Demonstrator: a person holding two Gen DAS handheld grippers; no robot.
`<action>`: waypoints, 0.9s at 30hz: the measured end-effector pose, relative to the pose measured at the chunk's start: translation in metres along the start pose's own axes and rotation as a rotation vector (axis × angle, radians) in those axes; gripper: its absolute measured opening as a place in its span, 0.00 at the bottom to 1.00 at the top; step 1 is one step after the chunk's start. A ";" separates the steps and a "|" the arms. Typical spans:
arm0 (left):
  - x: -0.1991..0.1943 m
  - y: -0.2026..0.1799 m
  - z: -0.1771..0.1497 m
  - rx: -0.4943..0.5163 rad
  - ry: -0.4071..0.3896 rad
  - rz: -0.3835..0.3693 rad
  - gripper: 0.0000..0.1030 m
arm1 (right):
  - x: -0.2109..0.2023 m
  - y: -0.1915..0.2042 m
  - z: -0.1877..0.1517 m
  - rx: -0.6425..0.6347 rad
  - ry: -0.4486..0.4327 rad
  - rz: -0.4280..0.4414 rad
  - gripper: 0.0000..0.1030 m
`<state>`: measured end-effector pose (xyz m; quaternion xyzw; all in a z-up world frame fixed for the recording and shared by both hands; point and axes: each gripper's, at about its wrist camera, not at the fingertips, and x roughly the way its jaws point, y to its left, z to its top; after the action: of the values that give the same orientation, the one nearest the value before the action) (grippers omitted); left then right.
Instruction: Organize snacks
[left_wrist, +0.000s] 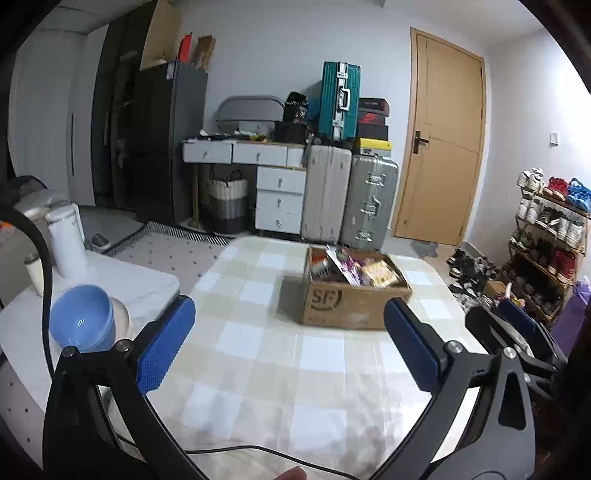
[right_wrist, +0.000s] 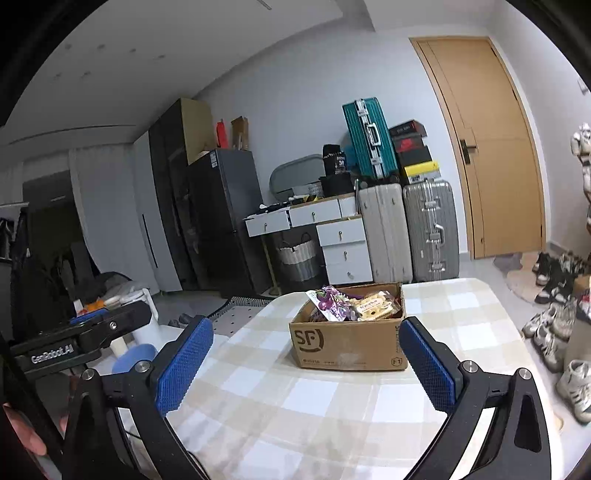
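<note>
Both grippers stand wide open and hold nothing: the left gripper (left_wrist: 290, 341) frames bare checked cloth at the bottom of its view, and the right gripper (right_wrist: 304, 363) does the same in the lower middle of its own view. The cardboard box (left_wrist: 347, 304) marked SF sits on the table (left_wrist: 258, 369) in the centre of the left view, a little right of middle, and is already packed with snacks; a purple packet (right_wrist: 332, 301) and a biscuit packet (right_wrist: 373, 308) show above its rim in the right view. No loose snack lies on the cloth in either picture. My judgement is that the packing step looks done and the hands are clear of the box, well apart from it. If more is to be sorted, the next move calls for finding the items first, since none is in sight; a blue bowl (left_wrist: 83, 317) at the left edge is no part of the job
</note>
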<state>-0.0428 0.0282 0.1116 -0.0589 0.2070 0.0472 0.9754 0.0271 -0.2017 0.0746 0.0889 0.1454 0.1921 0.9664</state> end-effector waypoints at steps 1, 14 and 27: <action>-0.004 0.002 -0.008 -0.006 0.011 -0.012 0.99 | -0.001 0.002 -0.003 -0.007 -0.003 -0.002 0.99; 0.096 -0.014 -0.080 0.053 0.067 0.010 0.99 | 0.023 -0.009 -0.057 -0.097 0.073 -0.122 0.99; 0.122 -0.024 -0.043 0.003 0.057 -0.060 0.99 | 0.029 -0.012 -0.052 -0.090 0.059 -0.186 0.99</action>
<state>0.0541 0.0066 0.0250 -0.0649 0.2331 0.0157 0.9702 0.0404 -0.1949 0.0162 0.0256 0.1727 0.1103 0.9784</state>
